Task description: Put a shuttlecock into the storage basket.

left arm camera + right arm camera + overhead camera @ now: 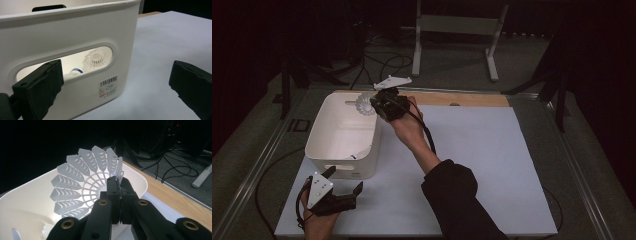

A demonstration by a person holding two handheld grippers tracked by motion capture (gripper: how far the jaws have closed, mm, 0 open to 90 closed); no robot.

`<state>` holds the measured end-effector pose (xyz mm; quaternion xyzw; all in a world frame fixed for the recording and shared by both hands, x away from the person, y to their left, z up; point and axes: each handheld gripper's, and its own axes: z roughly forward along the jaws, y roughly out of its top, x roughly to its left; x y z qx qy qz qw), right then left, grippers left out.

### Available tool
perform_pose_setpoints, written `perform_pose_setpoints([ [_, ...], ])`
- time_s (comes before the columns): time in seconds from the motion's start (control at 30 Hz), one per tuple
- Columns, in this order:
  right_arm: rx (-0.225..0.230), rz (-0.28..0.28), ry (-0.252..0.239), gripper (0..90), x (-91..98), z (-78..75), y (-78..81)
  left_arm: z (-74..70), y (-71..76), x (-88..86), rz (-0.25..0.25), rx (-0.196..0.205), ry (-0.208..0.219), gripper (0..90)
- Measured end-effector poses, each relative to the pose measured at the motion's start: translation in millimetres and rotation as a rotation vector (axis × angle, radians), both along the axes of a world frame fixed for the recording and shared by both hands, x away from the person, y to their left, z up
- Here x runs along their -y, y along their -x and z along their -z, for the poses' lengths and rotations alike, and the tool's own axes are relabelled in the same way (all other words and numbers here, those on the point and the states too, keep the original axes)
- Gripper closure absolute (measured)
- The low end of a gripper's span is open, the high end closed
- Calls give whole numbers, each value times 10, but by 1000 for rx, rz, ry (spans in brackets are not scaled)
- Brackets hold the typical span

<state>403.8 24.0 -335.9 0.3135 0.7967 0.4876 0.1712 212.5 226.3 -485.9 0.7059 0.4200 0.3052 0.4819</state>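
A white plastic shuttlecock (364, 104) hangs above the far right corner of a white bin (324, 125), my right gripper (373, 104) shut on it. In the right gripper view the jaws pinch the edge of the shuttlecock's (80, 182) fanned skirt, with the right gripper (119, 185) over the bin's (27, 202) open top. My left gripper (345, 179) stands open on the mat just in front of the bin's near wall. Through the handle slot in the bin (75, 32), another shuttlecock (96, 58) lies inside; the left gripper (117, 75) holds nothing.
A pale mat (482, 160) covers the table, with a wooden strip (472, 99) along its far edge. A barcode label (108, 86) is stuck on the bin's near wall. Beyond the table are a white stand (454, 30) and cables (382, 62) on the floor.
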Motion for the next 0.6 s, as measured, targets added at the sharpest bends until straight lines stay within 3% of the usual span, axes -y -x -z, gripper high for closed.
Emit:
perform_pose_setpoints([
  [0.6,-6,-33,14,880,-122,69,40,-2,2,-5,1,0,-1,0],
])
